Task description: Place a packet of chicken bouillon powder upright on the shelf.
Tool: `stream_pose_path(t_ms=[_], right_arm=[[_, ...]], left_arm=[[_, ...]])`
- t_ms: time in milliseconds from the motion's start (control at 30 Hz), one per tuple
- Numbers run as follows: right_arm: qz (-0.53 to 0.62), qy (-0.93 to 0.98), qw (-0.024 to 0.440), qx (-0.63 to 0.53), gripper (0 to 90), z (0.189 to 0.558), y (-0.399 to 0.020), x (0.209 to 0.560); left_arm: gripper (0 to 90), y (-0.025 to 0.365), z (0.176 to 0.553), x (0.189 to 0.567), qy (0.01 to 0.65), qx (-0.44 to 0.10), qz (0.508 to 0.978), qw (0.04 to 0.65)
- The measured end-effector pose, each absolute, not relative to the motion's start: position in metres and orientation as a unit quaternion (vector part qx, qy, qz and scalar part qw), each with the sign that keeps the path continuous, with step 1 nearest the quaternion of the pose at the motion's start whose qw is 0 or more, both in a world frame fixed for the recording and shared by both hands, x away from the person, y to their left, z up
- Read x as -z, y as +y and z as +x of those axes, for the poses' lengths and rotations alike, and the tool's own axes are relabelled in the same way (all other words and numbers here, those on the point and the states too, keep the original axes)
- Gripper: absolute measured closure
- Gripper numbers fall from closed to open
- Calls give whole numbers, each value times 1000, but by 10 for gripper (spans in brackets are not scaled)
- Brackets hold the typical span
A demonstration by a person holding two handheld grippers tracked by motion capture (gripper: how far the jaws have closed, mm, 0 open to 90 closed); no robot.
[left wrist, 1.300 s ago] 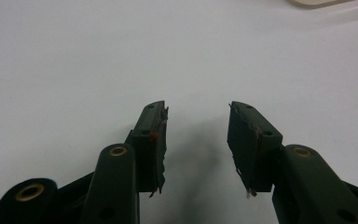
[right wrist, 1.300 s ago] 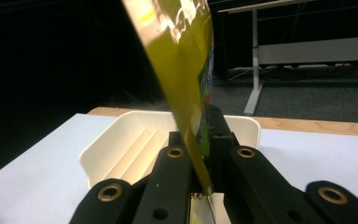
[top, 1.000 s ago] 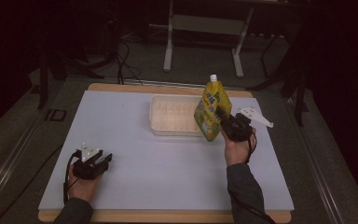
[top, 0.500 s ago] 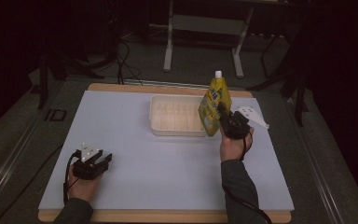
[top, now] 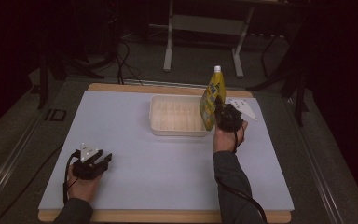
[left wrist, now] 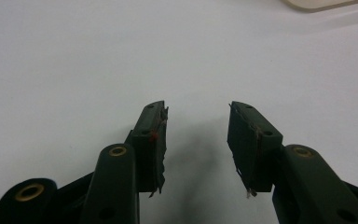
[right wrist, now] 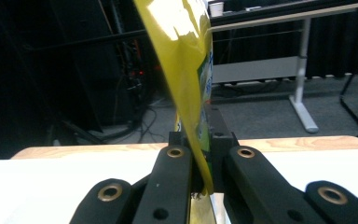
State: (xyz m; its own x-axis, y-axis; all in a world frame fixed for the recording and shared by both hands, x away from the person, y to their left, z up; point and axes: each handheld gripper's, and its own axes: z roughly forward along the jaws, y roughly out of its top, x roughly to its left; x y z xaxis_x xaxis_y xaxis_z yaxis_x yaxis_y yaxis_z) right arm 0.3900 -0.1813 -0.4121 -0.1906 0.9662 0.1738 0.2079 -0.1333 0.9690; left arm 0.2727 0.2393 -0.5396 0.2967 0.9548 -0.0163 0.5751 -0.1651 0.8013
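A yellow pouch (top: 212, 98) with a white cap stands upright in the air at the right end of a cream tray (top: 158, 125). My right gripper (top: 221, 114) is shut on the pouch, and in the right gripper view the yellow pouch (right wrist: 186, 60) rises from between the closed jaws of the right gripper (right wrist: 200, 158). Near the table's front left, my left gripper (top: 103, 162) rests on the white mat, open. In the left gripper view the left gripper (left wrist: 197, 135) has nothing between its jaws above bare white surface.
The white mat (top: 135, 154) covers a wooden table (top: 168, 216). A grey three-cornered plate (top: 243, 108) lies on the mat just right of the pouch. Desk legs (top: 169, 42) and cables stand on the dark floor behind the table. A corner of the tray (left wrist: 321, 3) shows at the top of the left gripper view.
My right hand has carried the pouch a little to the right and farther back along the tray's right end. The left gripper has stayed in place.
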Motion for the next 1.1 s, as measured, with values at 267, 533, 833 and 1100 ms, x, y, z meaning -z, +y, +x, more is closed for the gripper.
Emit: stream_pose_path(t_ms=[267,533,833,1100], right_arm=[[535,549,375,-521,900,398,-170,416],[548,541,380,-512,900,406,-169,420],[563,531,365,-517,900,411,-173,426],[573,522,335,-535,898,415,-173,435]], left_arm=[[567,239,272,540,533,-260,717,367],[566,240,272,540,534,-259,715,369],[566,240,272,540,533,-259,716,369],[566,240,272,540,533,-259,716,370]])
